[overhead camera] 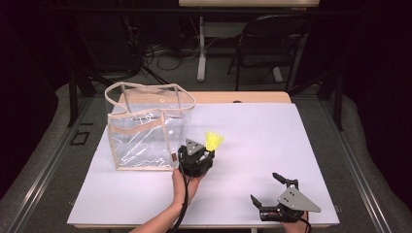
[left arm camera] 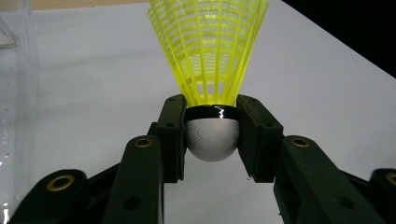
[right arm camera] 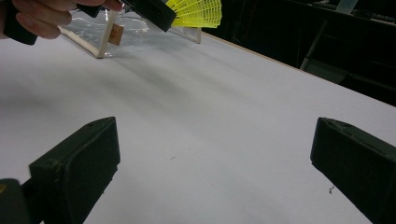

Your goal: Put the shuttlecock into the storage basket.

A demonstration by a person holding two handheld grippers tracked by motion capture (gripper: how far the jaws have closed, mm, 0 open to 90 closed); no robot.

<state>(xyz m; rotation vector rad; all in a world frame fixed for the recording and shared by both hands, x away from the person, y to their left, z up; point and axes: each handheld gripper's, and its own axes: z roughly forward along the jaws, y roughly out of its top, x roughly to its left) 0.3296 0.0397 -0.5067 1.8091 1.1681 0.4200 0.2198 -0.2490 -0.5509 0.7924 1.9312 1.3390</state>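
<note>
**Shuttlecock clamped in left tool beside clear bag; right tool idle and open**

The left tool point(overhead camera: 208, 154) is seen in the high view near the middle of the table point(overhead camera: 272, 141), held in the person's left hand point(overhead camera: 186, 183). Its jaws are closed on a yellow shuttlecock point(left arm camera: 211, 70). In the left gripper view the two black pads point(left arm camera: 173, 135) are pressed against opposite sides of the rounded white cork base, just below its black band, and the yellow skirt is directed away from the tool. In the high view the skirt is seen pointing up and to the right, and the shuttlecock is carried clear of the table surface.

A transparent bag point(overhead camera: 145, 128) with beige trim is standing upright on the left part of the table, its mouth open upward. The shuttlecock is located just beside the bag's right-hand wall, outside it; no contact between the two can be confirmed.

The right tool point(overhead camera: 265, 189) is observed near the front right edge of the table, well apart from the bag and the shuttlecock. Its jaws are spread wide, and nothing is held between them; bare table surface is seen in the gap in the right gripper view.
</note>
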